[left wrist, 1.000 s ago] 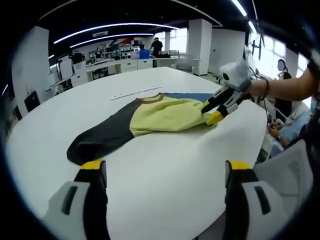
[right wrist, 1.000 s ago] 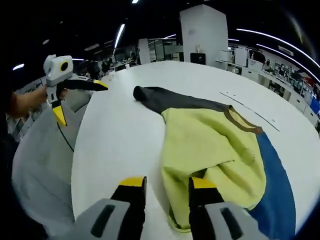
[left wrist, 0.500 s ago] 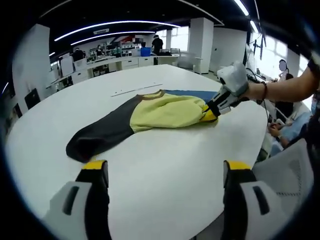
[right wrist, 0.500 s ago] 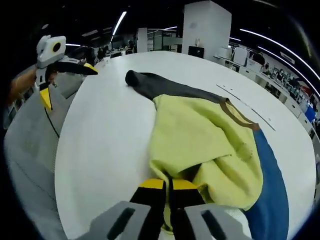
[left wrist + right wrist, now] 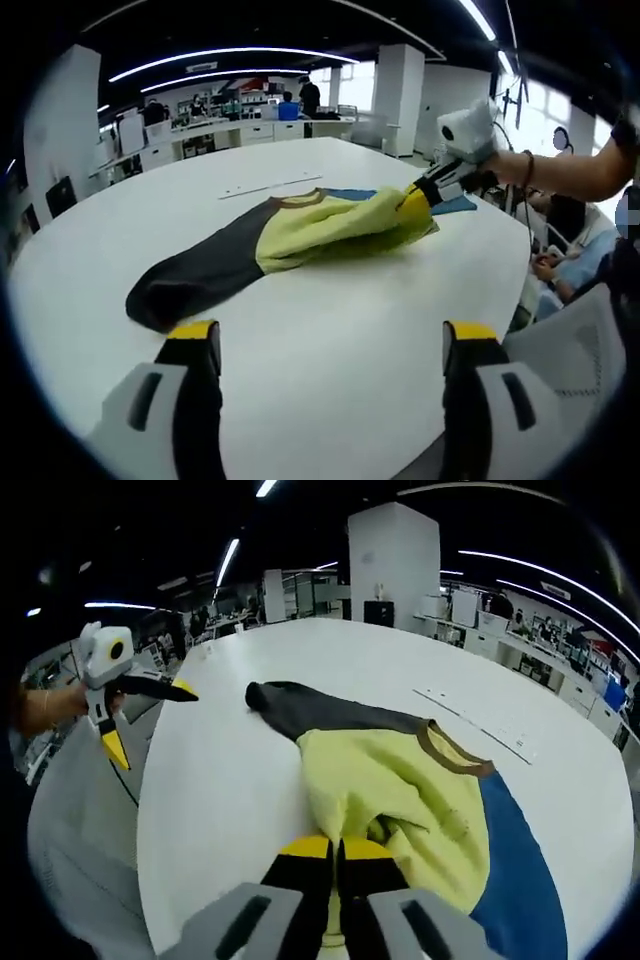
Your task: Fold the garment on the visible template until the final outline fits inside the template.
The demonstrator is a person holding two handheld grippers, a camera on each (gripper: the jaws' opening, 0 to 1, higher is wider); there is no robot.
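Observation:
A garment with a yellow-green body (image 5: 325, 226), a dark grey sleeve part (image 5: 190, 280) and a brown collar (image 5: 455, 757) lies on the white table (image 5: 320, 350). Under it shows the blue template (image 5: 515, 880). My right gripper (image 5: 335, 852) is shut on the yellow fabric's edge and holds it lifted off the table; in the left gripper view the same gripper (image 5: 413, 200) grips the raised yellow corner. My left gripper (image 5: 325, 335) hangs open over the table's near edge, apart from the garment; in the right gripper view it (image 5: 150, 715) stands wide open at the left.
A thin strip of marks (image 5: 270, 185) lies on the table beyond the garment. Mesh chairs (image 5: 80, 840) stand by the table's edge. Desks, a white pillar (image 5: 393, 555) and people fill the office behind. A person's arm (image 5: 575, 170) holds the right gripper.
The right gripper closed on the yellow fabric's edge and has lifted it, pulling the yellow part up off the blue template. The left gripper has stayed open in place.

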